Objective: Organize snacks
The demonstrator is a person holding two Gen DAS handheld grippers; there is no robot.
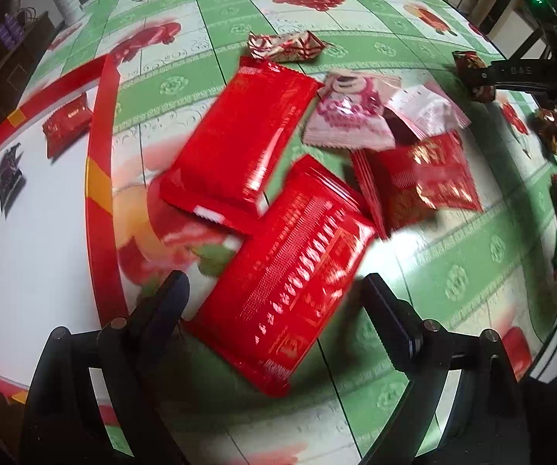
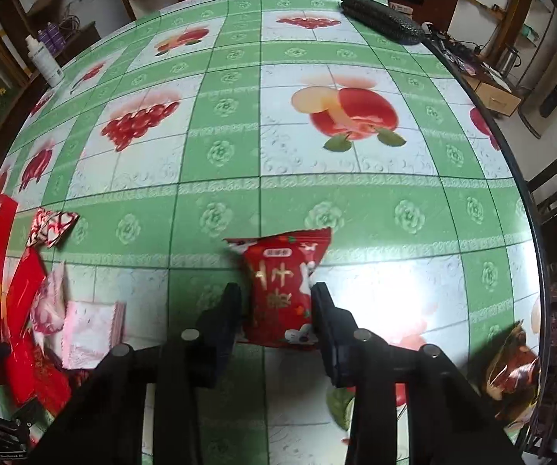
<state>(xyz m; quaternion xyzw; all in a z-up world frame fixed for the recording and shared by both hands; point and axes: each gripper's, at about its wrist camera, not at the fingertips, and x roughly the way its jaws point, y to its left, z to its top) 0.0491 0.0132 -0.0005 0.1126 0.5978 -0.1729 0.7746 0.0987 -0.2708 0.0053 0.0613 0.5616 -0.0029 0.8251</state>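
Note:
In the right wrist view my right gripper [image 2: 274, 302] is shut on a small red snack packet [image 2: 282, 283] with gold characters, its pads pressing both sides. The left wrist view shows that gripper [image 1: 483, 77] at the far right with the packet [image 1: 468, 62]. My left gripper [image 1: 278, 294] stands open over a large red packet [image 1: 290, 271] lying slantwise between the fingers on the tablecloth. A second large red packet [image 1: 239, 135] lies beyond it. Pink packets [image 1: 348, 116], small red packets [image 1: 422, 178] and a red-and-white candy [image 1: 286, 44] lie around.
A red-rimmed white box [image 1: 100, 124] at the left holds a small red packet [image 1: 67, 124] and a dark one [image 1: 7, 174]. A white bottle [image 2: 44, 62] stands at the far left edge, a dark object [image 2: 383, 19] at the far end, and a foil snack [image 2: 511, 372] by the right edge.

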